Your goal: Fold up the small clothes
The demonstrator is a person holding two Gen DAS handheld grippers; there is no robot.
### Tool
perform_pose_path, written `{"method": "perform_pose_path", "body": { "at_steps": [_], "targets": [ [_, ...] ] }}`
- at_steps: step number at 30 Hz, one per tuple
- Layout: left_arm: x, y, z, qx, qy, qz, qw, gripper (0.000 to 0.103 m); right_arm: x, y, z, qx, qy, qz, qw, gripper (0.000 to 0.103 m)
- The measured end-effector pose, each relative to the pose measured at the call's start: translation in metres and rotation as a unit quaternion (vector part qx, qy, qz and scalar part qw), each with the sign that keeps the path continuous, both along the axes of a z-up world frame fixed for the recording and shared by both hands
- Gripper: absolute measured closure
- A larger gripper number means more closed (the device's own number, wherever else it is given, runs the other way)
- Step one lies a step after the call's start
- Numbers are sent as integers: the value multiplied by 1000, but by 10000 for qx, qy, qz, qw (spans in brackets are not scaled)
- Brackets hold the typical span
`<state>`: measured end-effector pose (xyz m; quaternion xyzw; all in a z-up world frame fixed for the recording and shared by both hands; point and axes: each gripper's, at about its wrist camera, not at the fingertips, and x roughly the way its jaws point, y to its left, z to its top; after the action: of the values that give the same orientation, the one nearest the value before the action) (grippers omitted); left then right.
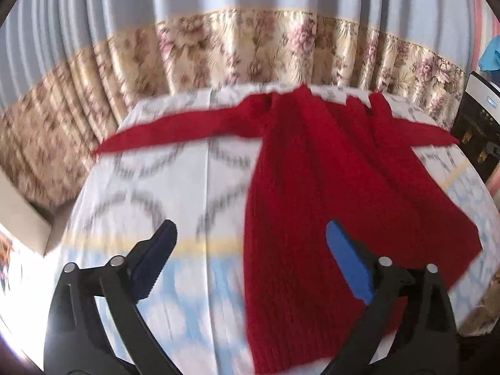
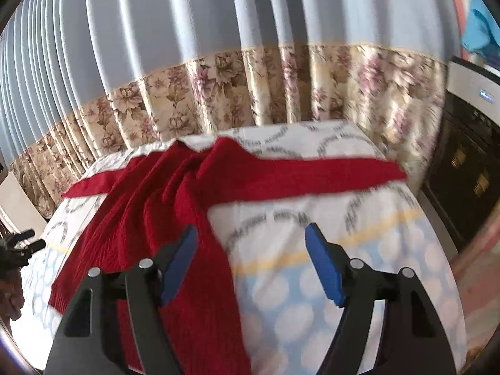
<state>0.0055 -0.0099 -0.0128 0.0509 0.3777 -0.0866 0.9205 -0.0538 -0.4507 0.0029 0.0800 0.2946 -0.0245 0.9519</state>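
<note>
A red knitted sweater point(image 1: 328, 172) lies spread flat on a round table, both sleeves stretched out sideways. In the left wrist view its body runs from the far edge to the near edge, right of centre. My left gripper point(image 1: 250, 234) hangs open above the sweater's near left edge, with nothing between its blue pads point(image 1: 347, 262). In the right wrist view the sweater point(image 2: 150, 206) fills the left half, one sleeve point(image 2: 312, 172) reaching right. My right gripper point(image 2: 251, 237) is open over the sweater's right edge and holds nothing.
The table wears a white and pale blue patterned cloth point(image 1: 175, 193). A blue curtain with a floral border point(image 1: 250, 47) hangs close behind. A dark appliance point(image 2: 468, 162) stands at the right. The other gripper point(image 2: 18, 247) shows at the left edge of the right wrist view.
</note>
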Motion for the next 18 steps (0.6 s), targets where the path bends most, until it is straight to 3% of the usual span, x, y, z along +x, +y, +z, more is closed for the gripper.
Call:
{"method": "perform_pose_path", "body": {
  "at_steps": [3, 8, 14, 18],
  "targets": [
    [70, -13, 12, -11, -165, -131, 9998, 5, 56, 2, 2, -17, 20, 241, 9997, 31],
    [172, -49, 7, 516, -379, -147, 9978, 4, 158, 20, -9, -628, 175, 371, 9972, 31],
    [272, -85, -18, 206, -37, -284, 9994, 4, 250, 26, -37, -499, 703, 430, 9954, 31],
    [310, -111, -26, 29, 74, -378, 9993, 4, 293, 34, -51, -387, 985, 478, 9932, 31]
  ]
}}
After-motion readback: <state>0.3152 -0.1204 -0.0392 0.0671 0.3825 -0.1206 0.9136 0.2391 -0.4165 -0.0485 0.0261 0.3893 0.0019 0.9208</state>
